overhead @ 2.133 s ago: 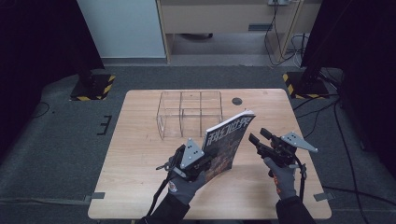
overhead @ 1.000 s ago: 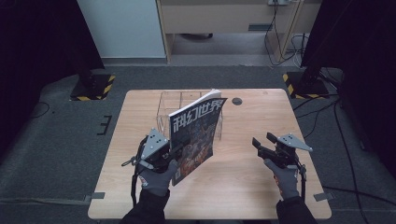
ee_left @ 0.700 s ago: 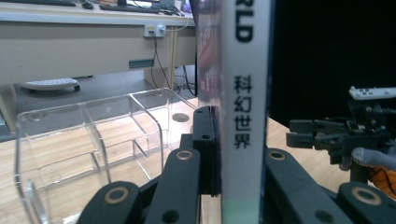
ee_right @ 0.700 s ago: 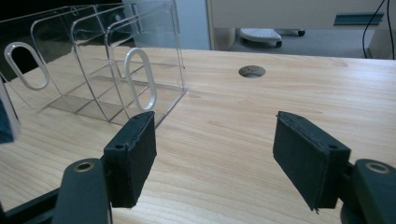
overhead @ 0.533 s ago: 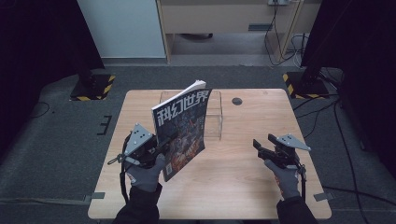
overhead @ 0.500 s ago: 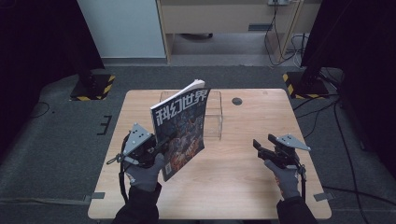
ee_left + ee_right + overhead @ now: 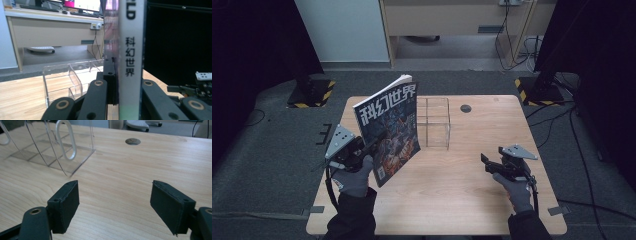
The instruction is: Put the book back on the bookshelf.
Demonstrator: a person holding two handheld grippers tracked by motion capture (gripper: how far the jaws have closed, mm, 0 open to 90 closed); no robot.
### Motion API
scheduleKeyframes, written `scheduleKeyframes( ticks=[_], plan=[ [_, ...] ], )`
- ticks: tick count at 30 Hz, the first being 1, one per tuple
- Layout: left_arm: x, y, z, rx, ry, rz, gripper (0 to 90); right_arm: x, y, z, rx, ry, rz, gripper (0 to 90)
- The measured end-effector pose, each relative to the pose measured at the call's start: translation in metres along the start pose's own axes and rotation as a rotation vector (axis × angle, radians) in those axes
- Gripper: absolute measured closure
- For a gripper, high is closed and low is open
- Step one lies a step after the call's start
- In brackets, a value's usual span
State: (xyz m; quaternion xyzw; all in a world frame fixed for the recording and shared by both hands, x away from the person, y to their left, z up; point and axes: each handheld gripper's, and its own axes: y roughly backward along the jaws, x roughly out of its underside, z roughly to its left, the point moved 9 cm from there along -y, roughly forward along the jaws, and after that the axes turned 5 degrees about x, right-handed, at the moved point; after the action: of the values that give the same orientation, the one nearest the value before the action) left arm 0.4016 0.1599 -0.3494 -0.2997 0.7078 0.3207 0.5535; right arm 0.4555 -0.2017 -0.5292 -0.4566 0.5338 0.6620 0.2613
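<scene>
The left hand-held gripper [image 7: 373, 148] is clamped on a magazine [image 7: 388, 127], holding it upright and slightly tilted above the left part of the tabletop [image 7: 462, 185]. In the high view the magazine's cover faces the camera, with large white characters across the top and a dark, busy picture below; its lower edge is off the wood, and its top corner rises past the far edge of the tabletop. The grip sits near the lower left of the cover, just above a gloved hand [image 7: 354, 177].

In the left gripper view the magazine's spine [image 7: 131, 57] stands straight up between the 2 black jaws, which press on it from both sides. Printed characters run down the spine.

A clear rack [image 7: 433, 122] with dividers stands on the tabletop behind and just to the right of the magazine; part of it is hidden by the cover. In the left gripper view the rack [image 7: 70, 80] shows to the left of the jaws, with its slots unfilled.

The right hand-held gripper [image 7: 486, 162] is over the right part of the tabletop, well apart from the magazine, with its jaws spread wide and nothing between them. In the right gripper view bare wood lies between the 2 pads [image 7: 66, 205], the rack [image 7: 57, 147] is at upper left, and a round hole [image 7: 132, 141] is in the tabletop beyond.
</scene>
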Motion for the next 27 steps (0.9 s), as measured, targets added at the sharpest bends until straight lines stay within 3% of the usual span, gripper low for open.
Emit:
scheduleKeyframes(
  ticks=[15,27],
  plan=[
    [-0.017,0.009,0.035,-0.072,0.022,-0.042,82.2,0.013,-0.008,0.003,0.011,0.047,0.060,22.0],
    [-0.032,0.002,0.054,-0.110,0.037,-0.073,82.2,0.018,-0.011,0.003,0.013,0.063,0.079,21.1]
  ],
)
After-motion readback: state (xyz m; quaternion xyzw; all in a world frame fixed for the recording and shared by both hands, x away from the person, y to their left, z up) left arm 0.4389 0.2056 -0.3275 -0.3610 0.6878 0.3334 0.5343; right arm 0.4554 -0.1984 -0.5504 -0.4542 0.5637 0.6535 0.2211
